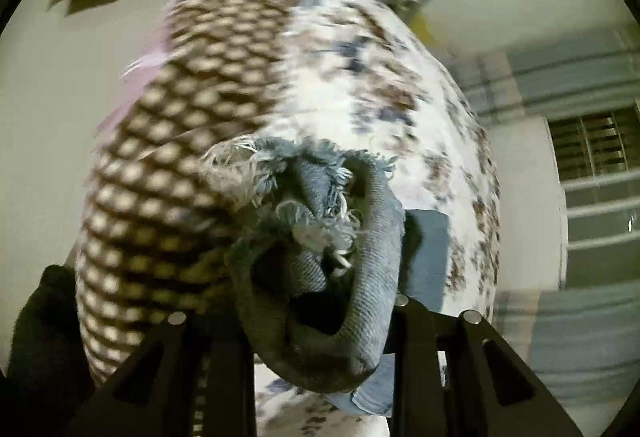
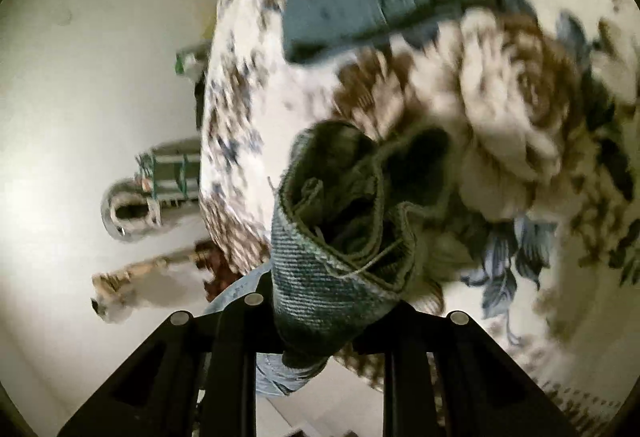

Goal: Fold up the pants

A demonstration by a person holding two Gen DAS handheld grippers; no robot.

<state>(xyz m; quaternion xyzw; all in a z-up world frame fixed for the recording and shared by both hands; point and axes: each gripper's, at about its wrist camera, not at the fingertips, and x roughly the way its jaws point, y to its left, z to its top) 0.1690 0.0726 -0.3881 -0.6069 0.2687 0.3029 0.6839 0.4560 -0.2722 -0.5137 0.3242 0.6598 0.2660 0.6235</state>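
We hold the pants (image 1: 320,269) lifted above the patterned bed (image 1: 192,117), the left tongs (image 1: 320,321) clamped on a frayed hem bunch and the right tongs (image 2: 316,317) clamped on a stitched denim edge. The denim looks thick, soft and fairly heavy, so it should drape and sag. We judge that seams and hems give the firmest hold.

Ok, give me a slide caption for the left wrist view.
Left gripper clamps a frayed denim pants hem, lifted above a patterned bedspread.
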